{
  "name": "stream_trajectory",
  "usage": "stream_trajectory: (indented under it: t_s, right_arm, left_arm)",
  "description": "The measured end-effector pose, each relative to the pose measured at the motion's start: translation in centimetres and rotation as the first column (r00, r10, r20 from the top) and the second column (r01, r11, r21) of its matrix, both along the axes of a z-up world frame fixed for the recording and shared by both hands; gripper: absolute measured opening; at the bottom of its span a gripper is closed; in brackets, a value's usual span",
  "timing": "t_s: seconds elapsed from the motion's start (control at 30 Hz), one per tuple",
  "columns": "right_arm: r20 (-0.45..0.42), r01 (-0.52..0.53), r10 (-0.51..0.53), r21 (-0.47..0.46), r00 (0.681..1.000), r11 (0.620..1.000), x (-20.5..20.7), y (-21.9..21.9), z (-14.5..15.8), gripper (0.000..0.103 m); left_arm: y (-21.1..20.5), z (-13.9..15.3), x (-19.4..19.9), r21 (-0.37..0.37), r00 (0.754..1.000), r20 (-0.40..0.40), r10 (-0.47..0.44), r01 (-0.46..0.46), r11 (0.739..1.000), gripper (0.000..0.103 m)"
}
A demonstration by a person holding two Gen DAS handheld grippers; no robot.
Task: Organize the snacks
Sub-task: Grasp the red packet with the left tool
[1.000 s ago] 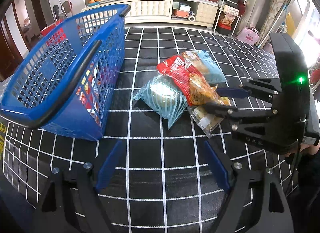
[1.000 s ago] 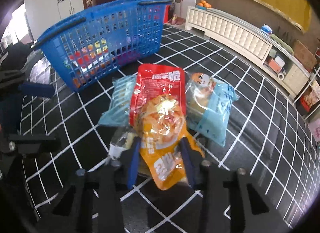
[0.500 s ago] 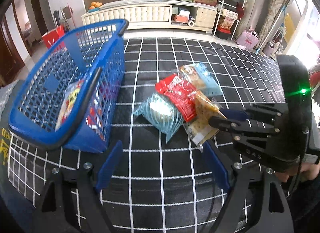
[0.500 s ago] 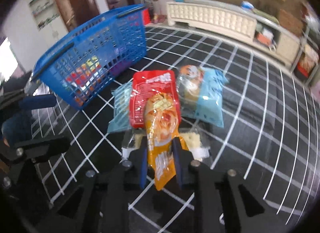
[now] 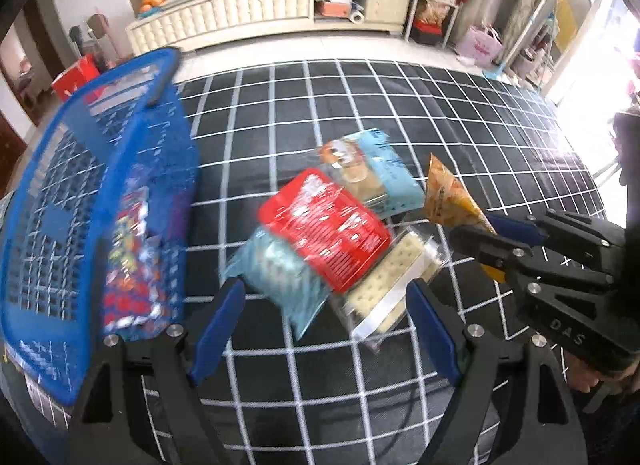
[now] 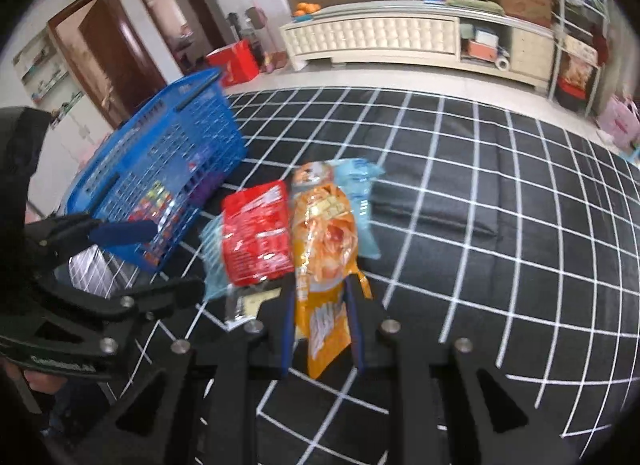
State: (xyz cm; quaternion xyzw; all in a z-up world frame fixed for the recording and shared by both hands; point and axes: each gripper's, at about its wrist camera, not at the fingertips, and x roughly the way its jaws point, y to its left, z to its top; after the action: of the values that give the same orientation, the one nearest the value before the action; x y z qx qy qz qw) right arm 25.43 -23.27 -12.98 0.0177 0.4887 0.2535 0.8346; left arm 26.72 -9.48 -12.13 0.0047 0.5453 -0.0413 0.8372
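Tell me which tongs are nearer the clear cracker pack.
Left. The left tongs hang open right over the clear cracker pack, its lower end between their tips. The right tongs are off to its side, shut on the orange snack bag.

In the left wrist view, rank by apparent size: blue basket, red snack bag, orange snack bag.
1. blue basket, largest, though nearest the camera.
2. red snack bag.
3. orange snack bag, smallest; partly hidden in the right tool.

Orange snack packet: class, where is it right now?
The orange snack packet is clamped in the right gripper, lifted just right of the red packet.
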Motion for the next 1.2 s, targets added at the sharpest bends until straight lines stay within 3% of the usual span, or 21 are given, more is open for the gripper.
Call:
stream_trajectory:
  t_s: [0.1, 0.17, 0.23, 0.47, 0.67, 0.8, 0.87, 0.93, 1.07, 1.2]
  right_arm:
    - [-0.017, 0.039, -0.039, 0.027, 0.999, 0.999, 0.7, -1.2, 0.0, 0.027]
    - [-0.024, 0.063, -0.062, 0.026, 0.998, 0.998, 1.1, -1.8, -0.1, 0.027]
    - [-0.037, 0.081, -0.080, 0.029, 0.996, 0.996, 1.4, -2.2, -0.3, 0.027]
    - [-0.050, 0.088, -0.086, 0.048, 0.995, 0.995, 1.7, -2.4, -0.1, 0.027]
    - [-0.074, 0.085, -0.081, 0.060, 0.994, 0.995, 1.8, -2.4, -0.5, 0.027]
    - [-0.081, 0.097, -0.091, 0.062, 0.993, 0.993, 1.9, -2.7, -0.5, 0.027]
    - [-0.087, 0.099, -0.093, 0.070, 0.992, 0.993, 2.1, -3.0, -0.5, 0.027]
    - [-0.087, 0.099, -0.092, 0.070, 0.992, 0.993, 2.1, -2.9, -0.6, 0.027]
    - [-0.090, 0.087, -0.081, 0.066, 0.993, 0.994, 1.9, -2.5, -0.7, 0.027]
    - [-0.084, 0.074, -0.068, 0.070, 0.994, 0.995, 1.7, -2.2, -0.6, 0.027]
  left_arm:
    - [-0.7, -0.9, 2.0, 0.018, 0.999, -0.035, -0.025, 0.025, 1.000, 0.081]
    - [-1.0, -2.0, 3.6, -0.017, 0.993, -0.101, -0.056, 0.055, 0.998, 0.081]
    - [-1.4, -2.8, 4.8, 0.026, 0.990, -0.134, -0.048, 0.051, 0.998, 0.081]
    - [-2.5, -4.5, 7.8, 0.124, 0.987, -0.156, -0.041, 0.061, 0.990, 0.081]
    - [-3.9, -5.5, 9.0, 0.225, 0.982, -0.170, -0.078, 0.116, 0.967, 0.081]
    - [-3.5, -5.2, 9.7, 0.181, 0.986, -0.161, -0.050, 0.080, 0.980, 0.080]
    - [-2.8, -4.8, 9.6, 0.202, 0.988, -0.147, -0.040, 0.070, 0.977, 0.059]
    - [-2.1, -4.5, 9.6, 0.205, 0.990, -0.137, -0.036, 0.064, 0.977, 0.046]
    - [-1.1, -4.1, 9.3, 0.127, 0.988, -0.146, -0.048, 0.067, 0.990, 0.018]
    - [-1.6, -3.4, 8.0, 0.140, 0.992, -0.111, -0.064, 0.079, 0.987, 0.010]
